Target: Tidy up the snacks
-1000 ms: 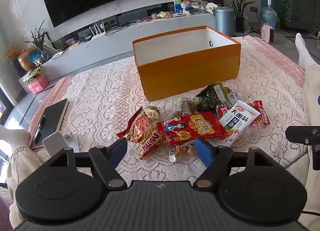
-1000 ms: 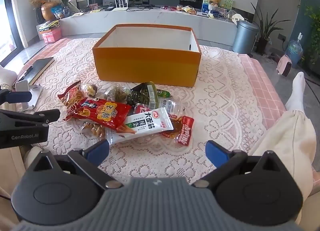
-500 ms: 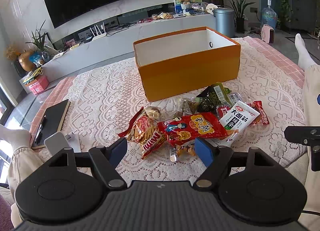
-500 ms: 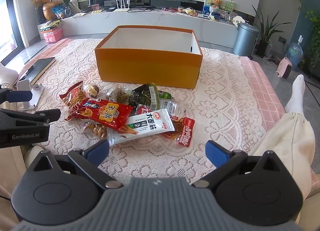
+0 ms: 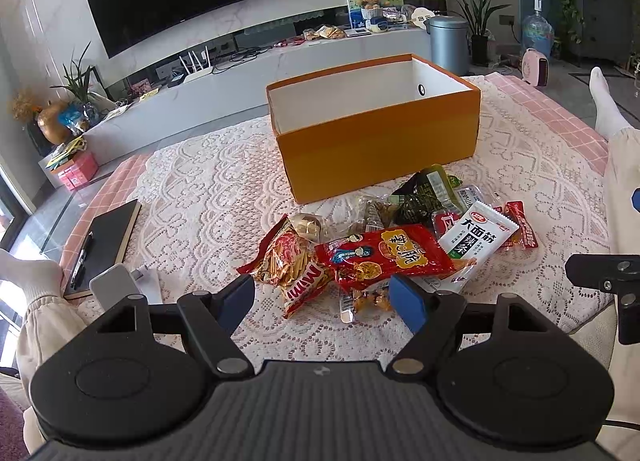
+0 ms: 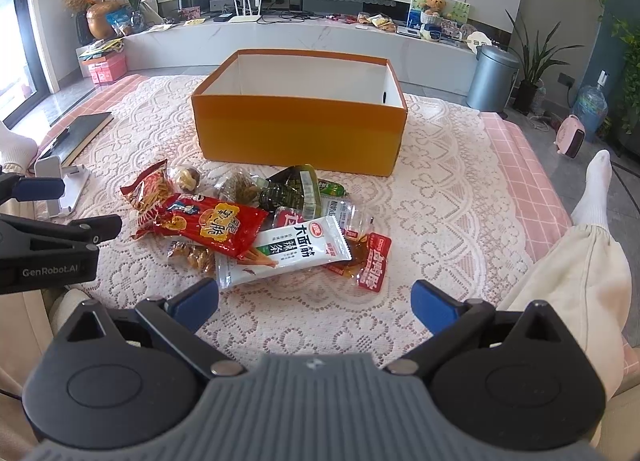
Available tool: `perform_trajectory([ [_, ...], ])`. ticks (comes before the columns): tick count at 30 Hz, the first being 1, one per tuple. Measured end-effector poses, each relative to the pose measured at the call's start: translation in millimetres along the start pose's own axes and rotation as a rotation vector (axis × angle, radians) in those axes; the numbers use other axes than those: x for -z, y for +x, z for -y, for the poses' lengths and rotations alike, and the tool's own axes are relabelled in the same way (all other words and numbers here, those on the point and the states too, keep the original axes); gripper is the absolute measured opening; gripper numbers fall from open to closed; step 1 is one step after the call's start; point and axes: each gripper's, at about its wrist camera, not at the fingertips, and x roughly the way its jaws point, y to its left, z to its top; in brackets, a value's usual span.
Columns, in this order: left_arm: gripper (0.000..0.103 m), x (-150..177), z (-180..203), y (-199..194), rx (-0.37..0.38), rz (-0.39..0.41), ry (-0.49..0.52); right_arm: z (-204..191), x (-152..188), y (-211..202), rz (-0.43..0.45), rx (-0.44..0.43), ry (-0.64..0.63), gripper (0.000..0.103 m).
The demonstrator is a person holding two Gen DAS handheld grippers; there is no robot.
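An open orange box (image 5: 380, 145) (image 6: 300, 129) with a white inside stands on the lace cloth; no snacks show inside it. In front of it lies a pile of snack packets: a long red packet (image 5: 384, 255) (image 6: 208, 225), a white packet (image 5: 476, 231) (image 6: 296, 251), a red Mimi chips bag (image 5: 288, 261) (image 6: 150, 189), a dark green packet (image 5: 424, 193) (image 6: 294, 189) and small red sachets (image 6: 372, 267). My left gripper (image 5: 322, 299) is open and empty just short of the pile. My right gripper (image 6: 314, 305) is open and empty, near the pile's front edge.
A black notebook with a pen (image 5: 100, 237) (image 6: 76, 133) and a white phone stand (image 5: 114, 289) (image 6: 60, 185) lie at the left. A person's legs in white socks (image 6: 592, 189) rest at the right. The left gripper shows at the right wrist view's left edge (image 6: 48, 249).
Both grippers have drifted slightly; the right wrist view has moved a little nearer the pile. Nothing was picked up and the snacks have not moved.
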Motion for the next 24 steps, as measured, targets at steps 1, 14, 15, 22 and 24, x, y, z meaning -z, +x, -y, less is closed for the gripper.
perform_trajectory([
  [1, 0.090, 0.0, 0.1, -0.2, 0.000, 0.000, 0.000, -0.6, -0.1, -0.2, 0.000, 0.000, -0.001, 0.099],
  [14, 0.090, -0.1, -0.3, -2.2, 0.000, 0.004, 0.004, -0.5, -0.3, 0.8, -0.001, 0.000, -0.002, 0.099],
  [15, 0.090, -0.1, -0.2, -2.1, 0.000, 0.004, 0.004, -0.5, -0.5, 0.7, -0.002, 0.001, -0.003, 0.099],
  [22, 0.090, -0.1, -0.3, -2.9, 0.000, 0.004, 0.005, -0.3, -1.2, 0.8, -0.002, 0.001, -0.004, 0.099],
  [24, 0.090, -0.2, 0.0, -3.3, 0.002, 0.003, 0.008, -0.3, -1.3, 0.8, -0.003, 0.001, -0.004, 0.099],
])
